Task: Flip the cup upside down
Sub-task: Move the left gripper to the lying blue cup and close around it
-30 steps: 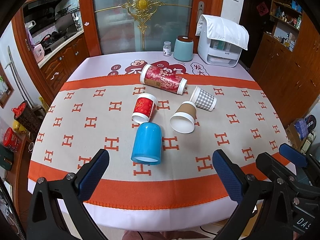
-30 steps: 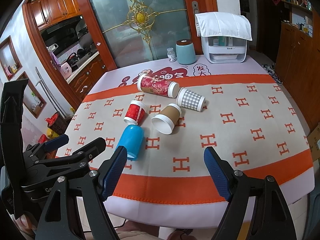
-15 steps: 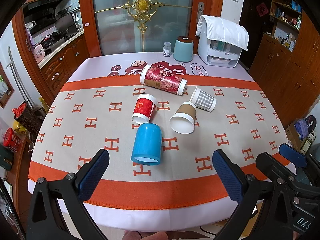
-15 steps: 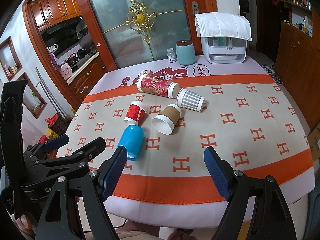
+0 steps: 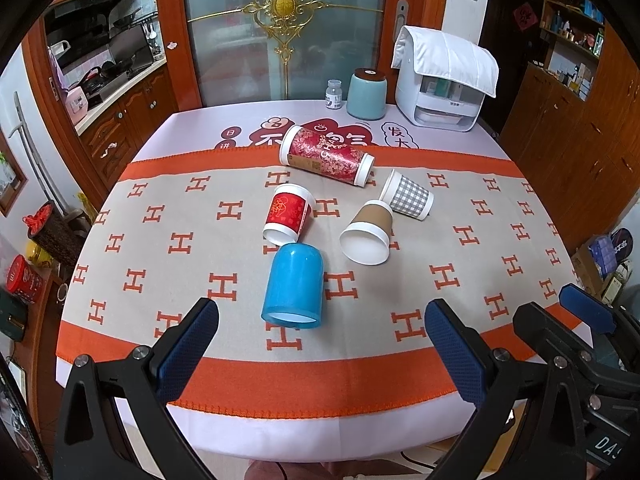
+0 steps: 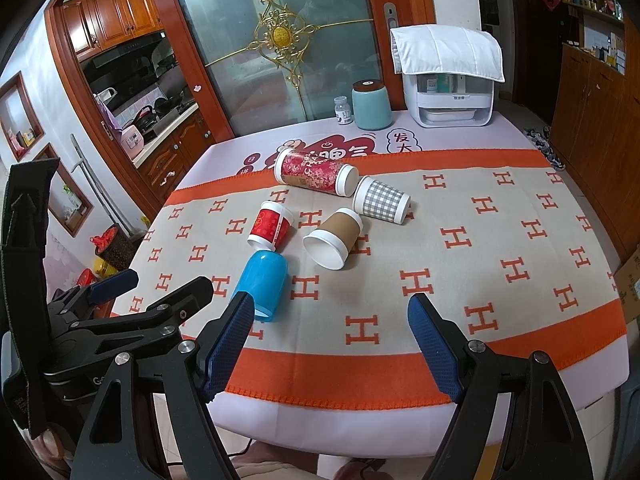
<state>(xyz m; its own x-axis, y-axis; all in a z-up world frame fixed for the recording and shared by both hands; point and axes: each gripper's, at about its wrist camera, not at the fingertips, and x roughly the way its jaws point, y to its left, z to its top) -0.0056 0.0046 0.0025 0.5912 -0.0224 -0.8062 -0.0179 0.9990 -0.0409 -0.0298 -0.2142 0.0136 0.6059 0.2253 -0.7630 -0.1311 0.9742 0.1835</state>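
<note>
Blue cup (image 5: pixel 294 285) on side, mouth toward camera; both hand-held grippers (image 5: pixel 320 344) (image 6: pixel 330 344) wide, empty.

Both views are evenly and softly lit, bright on the desk (image 5: pixel 120 208) and dim toward the cabinets at right. The cups cast only faint, short shadows. The glass door (image 5: pixel 284 32) carries pale reflections. Fisheye bending curves the desk edges and door frames, with black corners. Focus is sharp throughout.
</note>
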